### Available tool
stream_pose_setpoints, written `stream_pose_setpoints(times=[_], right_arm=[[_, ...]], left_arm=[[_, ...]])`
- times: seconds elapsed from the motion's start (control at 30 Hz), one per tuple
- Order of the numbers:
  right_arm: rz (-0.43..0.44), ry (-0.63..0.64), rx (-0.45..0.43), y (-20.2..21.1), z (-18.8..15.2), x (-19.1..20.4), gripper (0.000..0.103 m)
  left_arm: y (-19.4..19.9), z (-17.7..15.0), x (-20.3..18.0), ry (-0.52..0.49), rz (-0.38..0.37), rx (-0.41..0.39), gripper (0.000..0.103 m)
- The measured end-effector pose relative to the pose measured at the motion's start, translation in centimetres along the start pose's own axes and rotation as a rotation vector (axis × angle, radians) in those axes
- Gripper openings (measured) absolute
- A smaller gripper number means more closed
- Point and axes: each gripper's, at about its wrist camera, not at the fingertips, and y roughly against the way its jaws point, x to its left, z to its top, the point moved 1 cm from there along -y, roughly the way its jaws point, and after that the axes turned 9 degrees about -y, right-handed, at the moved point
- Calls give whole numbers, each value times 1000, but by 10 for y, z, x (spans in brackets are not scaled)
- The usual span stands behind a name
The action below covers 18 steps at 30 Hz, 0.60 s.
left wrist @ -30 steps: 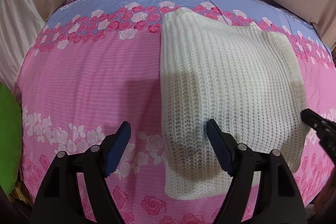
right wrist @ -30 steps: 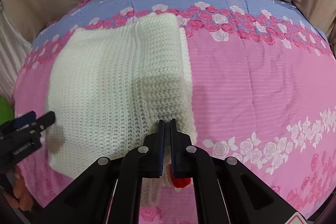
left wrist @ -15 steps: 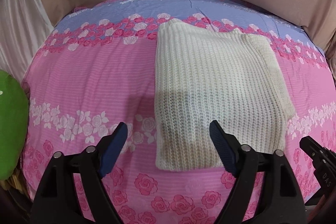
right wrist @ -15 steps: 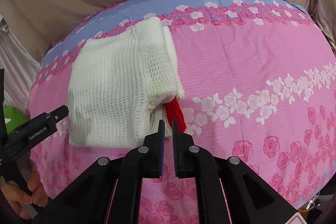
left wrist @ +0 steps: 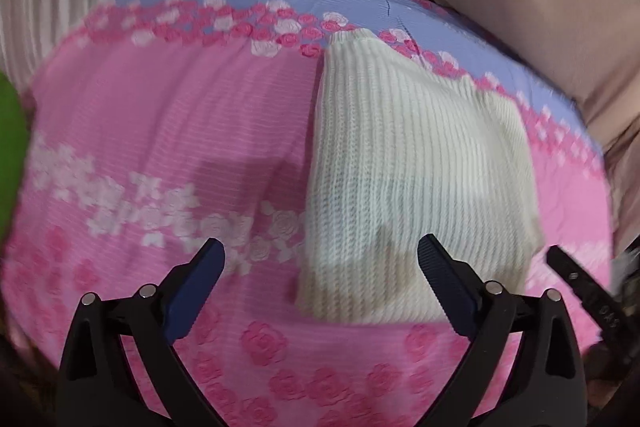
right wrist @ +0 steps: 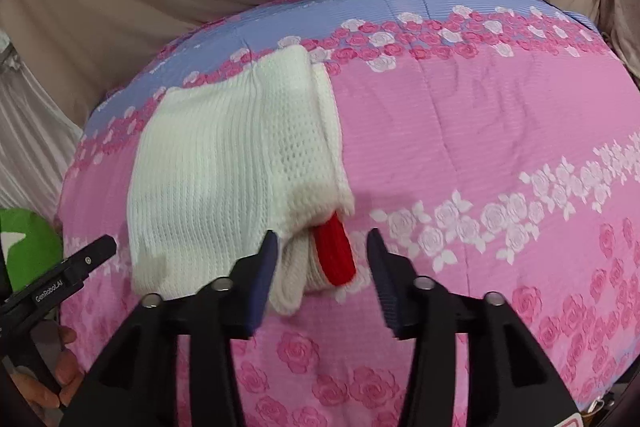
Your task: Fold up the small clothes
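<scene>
White knit sweater is seen folded into a block on the pink floral bedspread, a red trim poking out near the right gripper. Both the right gripper and the left gripper have just been opening, nothing between the jaws. The fold is judged finished; tucking the trim is called for next. A green cushion is seen aside, nothing obstructing.

One sweater — two grippers.
</scene>
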Motion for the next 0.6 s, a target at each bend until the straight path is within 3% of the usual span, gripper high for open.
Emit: stream_pose_setpoints(times=[0.13, 0.17, 0.2, 0.27, 0.3, 0.37, 0.43, 0.47, 0.53, 0.57, 0.6], right_arm=[[4, 48, 44, -33, 25, 14, 67], [2, 68, 61, -42, 27, 18, 66], [17, 89, 91, -53, 27, 22, 45], [19, 120, 119, -60, 29, 31, 21], [45, 130, 79, -47, 34, 38, 18], [94, 146, -17, -9, 45, 48, 17], [104, 164, -80, 18, 51, 49, 17], [95, 149, -64, 14, 51, 42, 18], [2, 159, 62, -31, 39, 25, 21], [-42, 179, 113, -52, 30, 19, 24], [-45, 176, 124, -63, 24, 14, 30]], left_arm=[[-31, 11, 8, 62, -113, 51, 95], [-40, 12, 9, 62, -124, 68, 85], [-48, 14, 7, 45, -125, 94, 57], [-46, 21, 2, 41, -157, 109, 45], [-32, 26, -1, 38, -155, 66, 35], [-11, 33, -8, -7, -159, 0, 36], [-10, 35, -13, -36, -128, 3, 42], [-17, 33, -15, -52, -110, 20, 53], [-39, 24, -13, -57, -56, 74, 58], [-43, 16, -7, -11, -78, 88, 63], [-40, 8, 0, 43, -104, 70, 76]])
